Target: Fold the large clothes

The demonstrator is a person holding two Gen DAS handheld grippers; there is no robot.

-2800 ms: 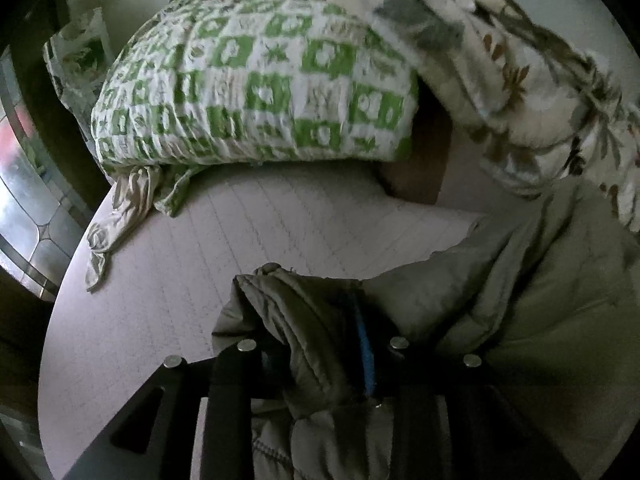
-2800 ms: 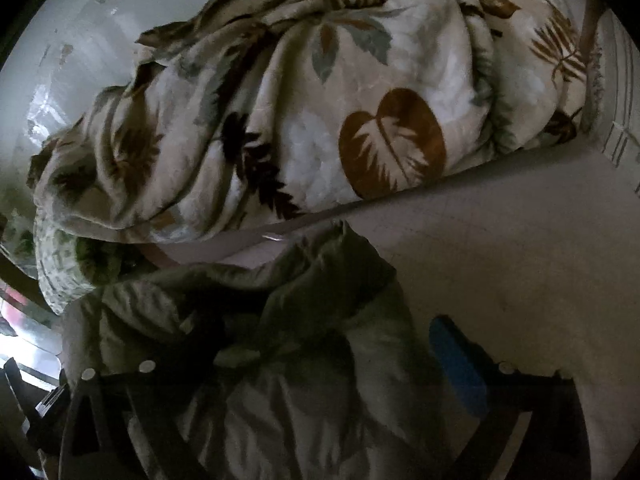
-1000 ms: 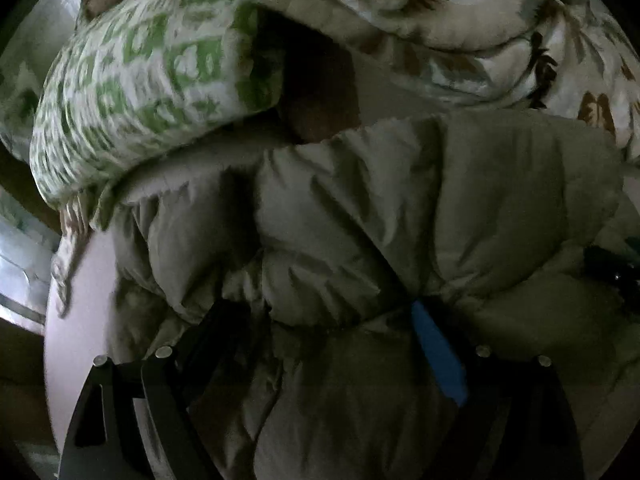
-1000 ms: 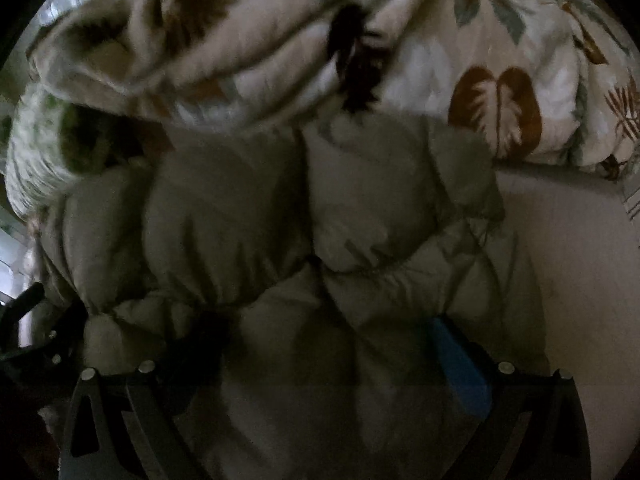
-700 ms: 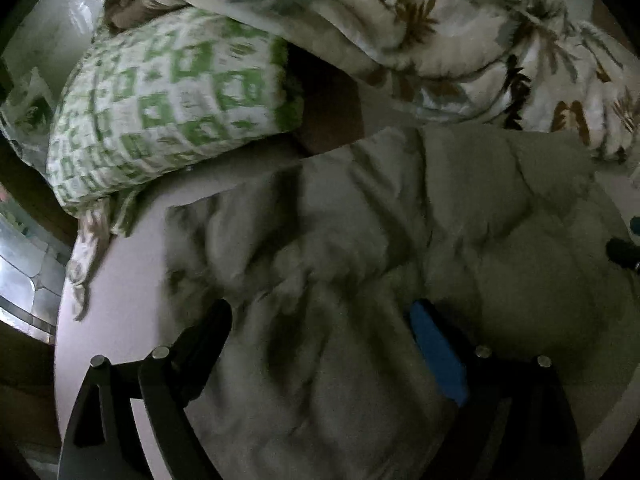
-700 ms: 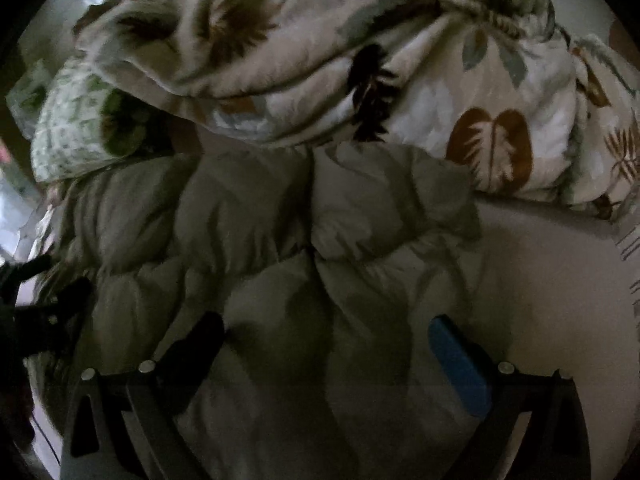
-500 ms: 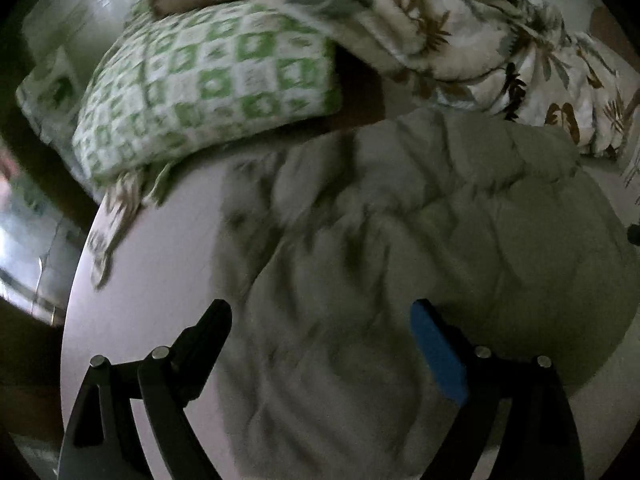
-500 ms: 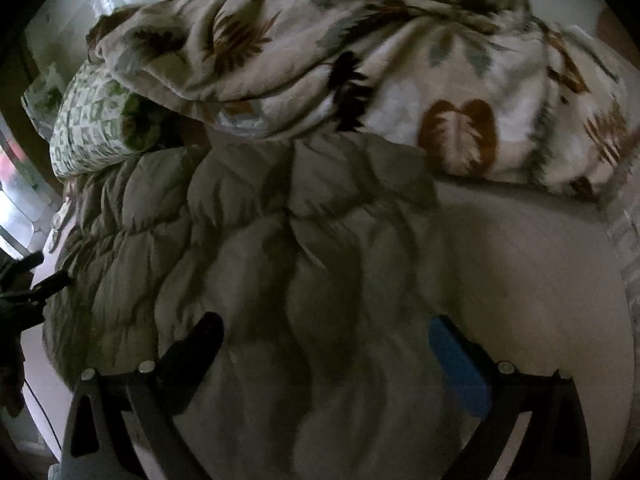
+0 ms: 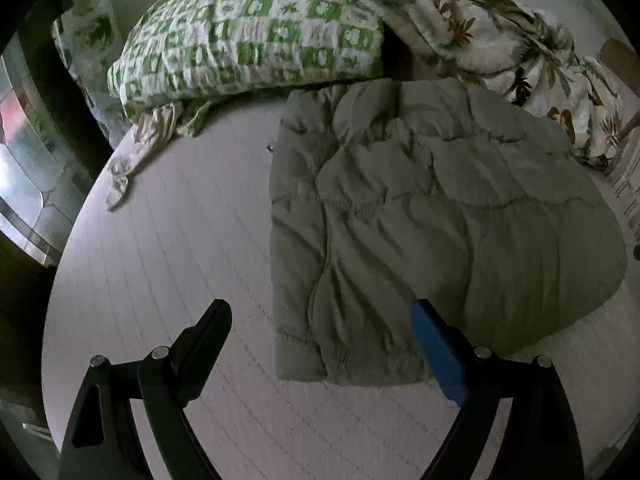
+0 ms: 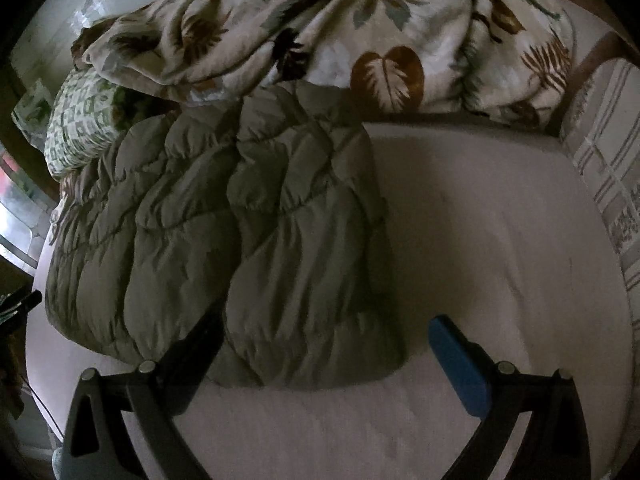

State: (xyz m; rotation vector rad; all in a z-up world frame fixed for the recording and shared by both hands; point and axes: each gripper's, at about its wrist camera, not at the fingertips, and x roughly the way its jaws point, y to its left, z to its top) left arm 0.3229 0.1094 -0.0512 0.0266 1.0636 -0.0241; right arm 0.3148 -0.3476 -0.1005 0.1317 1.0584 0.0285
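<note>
A home bedroom: a bed (image 9: 168,248) with pillow (image 9: 248,36) and leaf-print blanket (image 10: 320,40).

A dim room: a pale bed (image 9: 168,248) carries a green-checked pillow (image 9: 256,36) and leaf-print blanket (image 10: 320,36) along its far edge; window (image 9: 24,168) at left.

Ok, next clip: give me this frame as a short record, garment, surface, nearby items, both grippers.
garment: olive quilted jacket, lying folded and flat
surface: pale bedsheet
behind it: green checked pillow, leaf-print blanket
left gripper: open, empty, above the jacket's near edge
right gripper: open, empty, above the jacket's near corner
</note>
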